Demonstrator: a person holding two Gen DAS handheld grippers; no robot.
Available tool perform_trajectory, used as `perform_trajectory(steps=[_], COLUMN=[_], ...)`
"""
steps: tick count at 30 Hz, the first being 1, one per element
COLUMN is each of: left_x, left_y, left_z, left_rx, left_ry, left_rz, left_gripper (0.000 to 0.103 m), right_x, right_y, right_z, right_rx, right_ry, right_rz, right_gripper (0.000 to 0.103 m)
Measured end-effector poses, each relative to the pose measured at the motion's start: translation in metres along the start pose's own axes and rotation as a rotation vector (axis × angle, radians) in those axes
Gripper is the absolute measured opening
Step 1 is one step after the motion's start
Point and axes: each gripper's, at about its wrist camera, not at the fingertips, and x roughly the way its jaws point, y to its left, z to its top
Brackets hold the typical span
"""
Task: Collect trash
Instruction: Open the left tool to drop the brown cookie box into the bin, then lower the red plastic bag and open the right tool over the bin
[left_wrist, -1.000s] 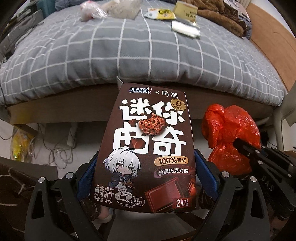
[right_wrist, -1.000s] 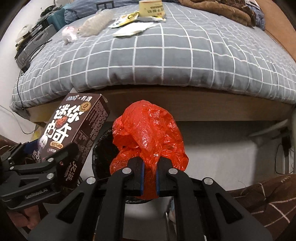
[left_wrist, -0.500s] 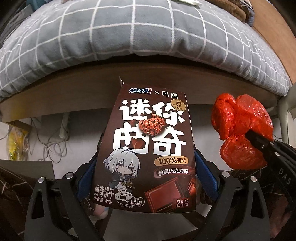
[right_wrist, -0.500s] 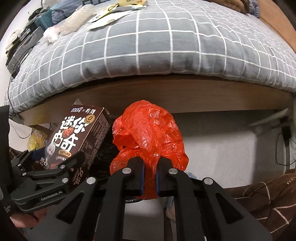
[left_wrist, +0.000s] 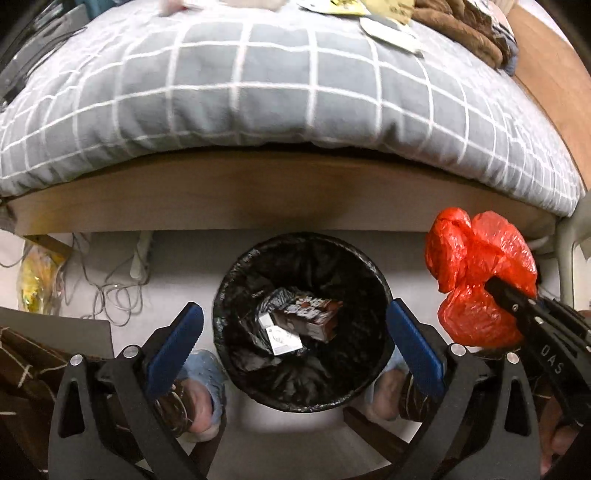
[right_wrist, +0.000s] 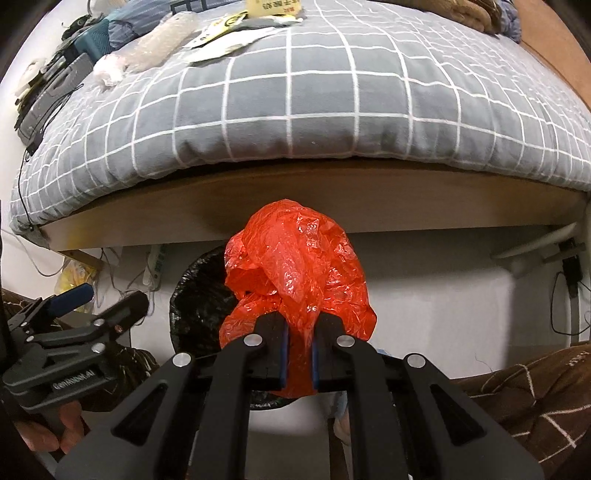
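**trash at the bin beside the bed**

- bin (left_wrist: 236, 280): round, black-lined, on the pale floor just in front of the bed's wooden side; the landmark for every entry below.
- box (left_wrist: 308, 314): brown snack carton, lying on its side at the bottom of the bin among crumpled black liner.
- left gripper (left_wrist: 295, 339): straight above the bin, pointing down into it; jaws opening wide, nothing between the blue pads (left_wrist: 175, 343).
- right gripper (right_wrist: 298, 354): just right of the bin, clamped tight on the red bag.
- red bag (right_wrist: 295, 266): crumpled plastic, bunched above the right gripper's fingers, over the bin's right rim.
- bed (right_wrist: 332, 92): behind the bin, grey checked cover.
- wrappers (right_wrist: 229, 33): on the bed, well beyond the bin.
- cables (left_wrist: 110, 280): on the floor left of the bin.
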Motion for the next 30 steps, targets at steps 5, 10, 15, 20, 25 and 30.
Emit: perform_trajectory(steps=[5, 10, 15, 20, 25, 30], left_x=[-0.014, -0.023, -0.026, -0.03, -0.033, -0.033], left_y=[0.015, 0.031, 0.048, 0.067, 0.076, 0.085], left_z=[0.001, -0.001, -0.004, -0.006, -0.008, -0.007], left_rx=[-0.02, -0.04, -0.065, -0.104, -0.118, -0.135], left_ry=[-0.024, -0.046, -0.054, -0.057, -0.06, -0.055], left_rz=[0.003, 0.02, 0.041, 0.045, 0.048, 0.046], left_gripper=[0.097, 0.097, 0.097, 0.097, 0.097, 0.097], right_x=[-0.003, -0.002, 0.0, 0.008, 0.015, 0.018], right_y=[0.017, 0.039, 0.06, 0.082, 0.098, 0.103], right_z=[0.004, 0.006, 0.006, 0.006, 0.007, 0.009], right_rx=[-0.028, -0.057, -0.098, -0.141, -0.169, -0.181], right_ry=[-0.014, -0.017, -0.019, -0.01, 0.001, 0.001], right_rz=[0.008, 0.026, 0.032, 0.023, 0.025, 0.018], right_gripper=[0.008, 0.008, 0.008, 0.008, 0.008, 0.012])
